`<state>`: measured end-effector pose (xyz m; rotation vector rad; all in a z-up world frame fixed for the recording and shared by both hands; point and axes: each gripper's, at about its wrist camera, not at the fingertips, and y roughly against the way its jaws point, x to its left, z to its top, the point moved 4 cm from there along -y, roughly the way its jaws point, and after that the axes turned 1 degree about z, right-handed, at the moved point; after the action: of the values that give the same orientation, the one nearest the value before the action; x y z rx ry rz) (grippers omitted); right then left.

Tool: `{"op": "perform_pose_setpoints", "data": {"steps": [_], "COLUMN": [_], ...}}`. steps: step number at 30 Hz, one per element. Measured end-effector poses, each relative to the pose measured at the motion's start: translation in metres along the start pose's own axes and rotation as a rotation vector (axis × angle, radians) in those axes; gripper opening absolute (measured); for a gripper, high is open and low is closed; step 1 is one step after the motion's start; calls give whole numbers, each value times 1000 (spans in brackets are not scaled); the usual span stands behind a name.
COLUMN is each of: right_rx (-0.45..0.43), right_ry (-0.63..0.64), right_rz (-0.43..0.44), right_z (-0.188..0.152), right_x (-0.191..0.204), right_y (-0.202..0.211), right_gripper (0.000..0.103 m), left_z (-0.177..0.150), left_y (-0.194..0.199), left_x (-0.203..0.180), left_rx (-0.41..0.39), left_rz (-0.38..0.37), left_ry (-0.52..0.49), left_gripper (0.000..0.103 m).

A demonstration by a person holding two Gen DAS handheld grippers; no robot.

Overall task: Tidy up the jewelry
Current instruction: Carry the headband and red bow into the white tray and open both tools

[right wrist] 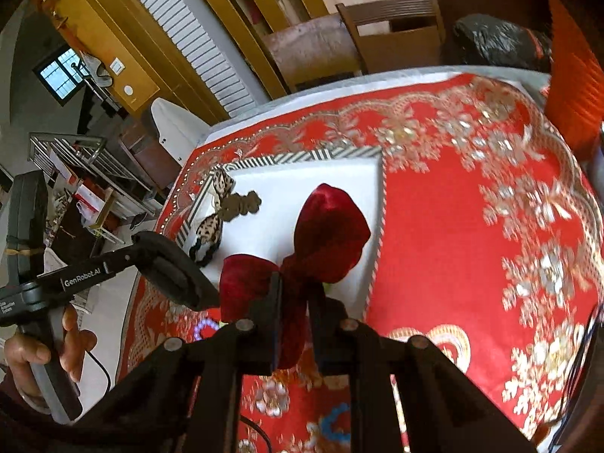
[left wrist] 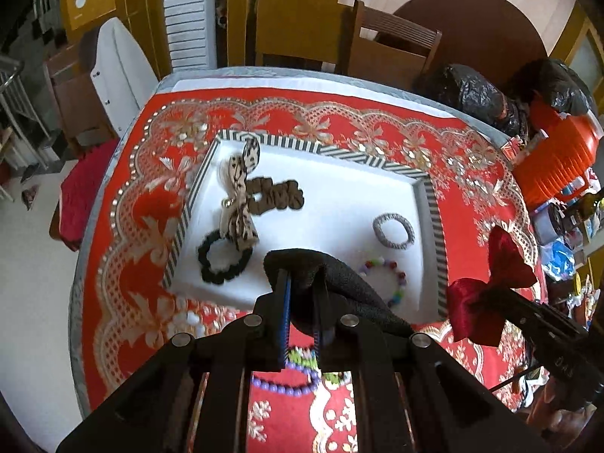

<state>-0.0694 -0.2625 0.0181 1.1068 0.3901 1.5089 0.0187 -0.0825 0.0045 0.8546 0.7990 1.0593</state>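
Worktop (left wrist: 472,204), round, under a red and gold embroidered cloth; chairs at the far side, orange container at the right edge.

Tray (left wrist: 287,142), white, striped rim, sits mid-worktop. Already in it: leopard-print bow (left wrist: 238,204) and brown scrunchie (left wrist: 277,194) far left, black scrunchie (left wrist: 222,260) near left, grey hair tie (left wrist: 394,232) right, coloured bead bracelet (left wrist: 385,277) near right.

Right gripper (right wrist: 294,290): fingers closed on the knot of a dark red velvet bow (right wrist: 328,226). Bow's long axis runs across the fingers, one lobe to the left, the larger lobe up and far. It hangs over the tray's near right corner, apparently above the floor of the tray, not resting.

Left gripper (left wrist: 302,283): fingers closed on a black fabric band (left wrist: 339,283), which drapes over the fingertips toward the right. It sits over the tray's near edge.

Judgement: both loads lie just short of open tray floor; free space is centre and far right. Right gripper is nearer that gap.

Views: the left wrist view shows the whole tray contents and a purple bead necklace (left wrist: 287,385) on the cloth, near side, outside the tray. The right wrist view hides most of the tray behind the bow but shows the person's left hand (right wrist: 41,355) on its handle.
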Motion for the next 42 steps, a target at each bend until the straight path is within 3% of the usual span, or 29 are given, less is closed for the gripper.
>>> {"op": "perform_pose_setpoints", "data": {"steps": [14,27,31,34,36,42], "right_rx": [60,156,189,188,189,160], "right_ry": [70,102,91,80,65,48], "right_rz": [-54,-80,-71,-67,-54,-30], "right_z": [60,95,94,93,93,92], "right_x": [9,-2,-4,-7,-8,-4], "right_y": [-82,-191,-209,-213,-212,-190], "right_gripper": [13,13,19,30,32,43], "left_z": [34,37,40,41,42,42], "left_y": [-64,-120,-125,-126,-124,-115], "left_x": [14,34,36,36,37,36], "left_rx": [59,153,158,150,137,126], "left_rz": [-5,30,18,13,12,17], "left_ry": [25,59,87,90,98,101], "left_gripper": [0,0,0,9,16,18]}}
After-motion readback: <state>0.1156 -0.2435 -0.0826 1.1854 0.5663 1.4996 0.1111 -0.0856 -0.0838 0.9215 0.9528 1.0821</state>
